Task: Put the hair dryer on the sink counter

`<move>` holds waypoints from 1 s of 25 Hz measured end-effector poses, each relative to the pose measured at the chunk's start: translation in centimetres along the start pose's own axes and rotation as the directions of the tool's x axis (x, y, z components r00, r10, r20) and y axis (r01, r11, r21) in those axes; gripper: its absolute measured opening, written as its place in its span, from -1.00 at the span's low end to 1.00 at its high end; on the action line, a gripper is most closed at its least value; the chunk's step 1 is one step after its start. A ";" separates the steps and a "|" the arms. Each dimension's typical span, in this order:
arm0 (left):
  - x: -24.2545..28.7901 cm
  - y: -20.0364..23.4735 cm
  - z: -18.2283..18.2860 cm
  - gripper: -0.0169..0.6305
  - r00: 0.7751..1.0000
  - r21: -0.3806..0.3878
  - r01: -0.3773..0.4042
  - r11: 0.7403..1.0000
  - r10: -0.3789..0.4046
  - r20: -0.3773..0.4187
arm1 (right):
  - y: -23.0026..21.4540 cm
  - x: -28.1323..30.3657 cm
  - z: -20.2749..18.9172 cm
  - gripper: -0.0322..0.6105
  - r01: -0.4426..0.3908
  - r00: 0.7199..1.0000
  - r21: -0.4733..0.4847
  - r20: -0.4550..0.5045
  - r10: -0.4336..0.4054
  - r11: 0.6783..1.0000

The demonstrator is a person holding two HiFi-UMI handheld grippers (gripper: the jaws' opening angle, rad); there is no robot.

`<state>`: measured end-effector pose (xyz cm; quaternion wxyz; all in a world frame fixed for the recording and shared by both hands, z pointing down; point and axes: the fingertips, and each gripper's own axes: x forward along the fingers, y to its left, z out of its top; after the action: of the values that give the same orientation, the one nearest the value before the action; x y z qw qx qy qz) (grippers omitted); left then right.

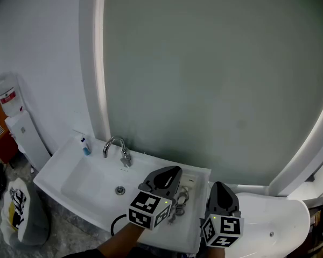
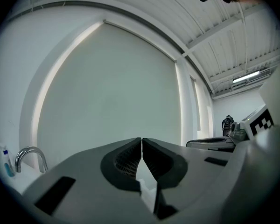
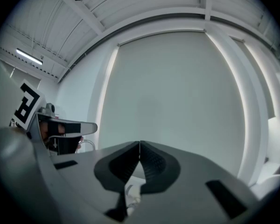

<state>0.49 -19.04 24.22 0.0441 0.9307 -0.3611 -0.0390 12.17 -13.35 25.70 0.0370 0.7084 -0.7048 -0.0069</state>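
Two tongs, both clenched on nothing, hang level over the front of a white washbasin.

- **Basin:** A small blue-and-white bottle stands on the rim at nine o'clock of the chrome tap. The tap's curved spout arches over the smooth, glossy bowl and its round metal drain.
- **Left side:** A thin black loop, perhaps a cord, curls at the front edge at seven o'clock of the left tongs. The ribbed dark pads meet along one line with no gap.
- **Middle:** On the flat table, at three o'clock of the bowl, lies a grey looped tangle, between the two tools. I cannot tell whether it belongs to the hair dryer. The dryer's body is not plainly in view and may lie beneath the left tool.
- **Right side:** The right tongs are likewise pressed together and empty. A rounded white toilet lies at three o'clock of them.

If the dryer has yet to be set down, the tongs should spread before reaching. They should take the rigid handle rather than the limp cord. The glazed surface looks slippery, so the flat part well away from the bowl seems the safest resting place.
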 end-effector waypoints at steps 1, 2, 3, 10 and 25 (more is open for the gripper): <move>0.0 0.1 -0.2 -0.90 1.000 0.001 -0.004 1.000 0.004 -0.006 | 0.0 0.0 -0.1 -0.83 0.002 1.000 0.002 -0.002 -0.002 1.000; 0.0 0.1 -0.4 -0.90 1.000 0.003 -0.006 1.000 0.006 -0.012 | -0.1 0.0 -0.2 -0.83 0.003 1.000 0.005 -0.004 -0.003 1.000; 0.0 0.1 -0.6 -0.90 1.000 0.005 -0.008 1.000 0.008 -0.017 | -0.1 0.0 -0.3 -0.83 0.005 1.000 0.005 -0.005 -0.005 1.000; 0.1 0.4 -1.0 -0.90 0.999 0.001 -0.015 1.000 0.015 -0.028 | -0.1 0.0 -0.5 -0.84 0.016 1.000 0.006 0.003 -0.016 1.000; -0.1 0.7 -1.9 -0.90 0.999 -0.012 -0.018 1.000 0.017 -0.046 | 0.4 -0.1 -1.5 -0.84 0.015 1.000 -0.010 -0.020 -0.015 1.000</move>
<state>0.17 -19.36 26.17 0.0584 0.9279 -0.3677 -0.0193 11.90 -13.22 27.26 0.0477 0.7135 -0.6991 -0.0034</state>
